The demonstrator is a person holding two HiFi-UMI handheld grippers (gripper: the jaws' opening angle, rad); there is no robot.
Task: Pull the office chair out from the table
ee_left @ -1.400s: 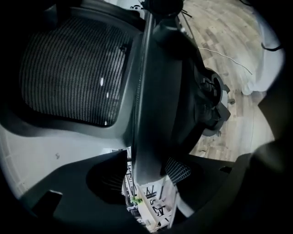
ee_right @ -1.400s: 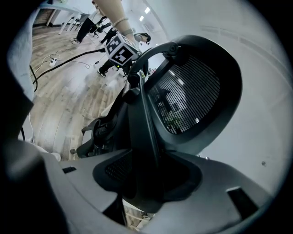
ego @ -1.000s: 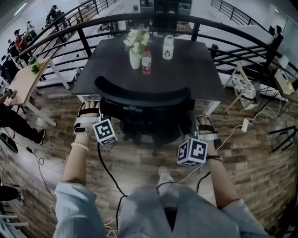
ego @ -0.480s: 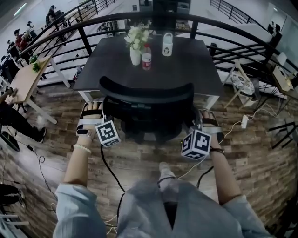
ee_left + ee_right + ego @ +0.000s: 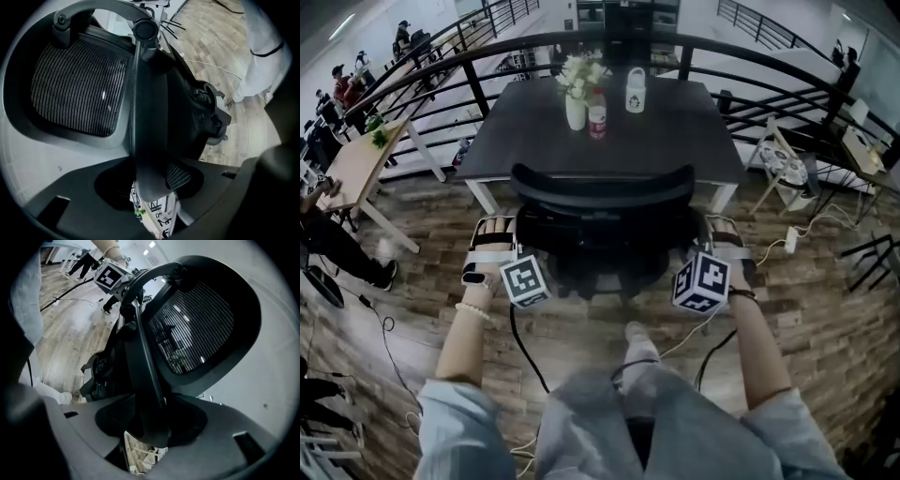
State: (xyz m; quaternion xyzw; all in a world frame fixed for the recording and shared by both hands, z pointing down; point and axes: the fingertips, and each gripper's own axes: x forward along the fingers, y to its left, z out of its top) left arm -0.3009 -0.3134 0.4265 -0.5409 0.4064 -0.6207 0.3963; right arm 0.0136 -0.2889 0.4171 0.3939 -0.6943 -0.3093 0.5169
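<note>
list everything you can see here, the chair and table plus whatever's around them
table: one, dark, centre of the head view
office chair: one, black, at the table's near edge
vase of flowers: one, white, on the table's far part
bottle: one, red label, beside the vase
jug: one, white, right of the bottle
railing: one, black, curving behind the table
wooden desk: one, light, far left
cables: several, black and white, on the floor
left gripper: one, dark, jaws closed on the chair's left edge
right gripper: one, dark, jaws closed on its right edge
</note>
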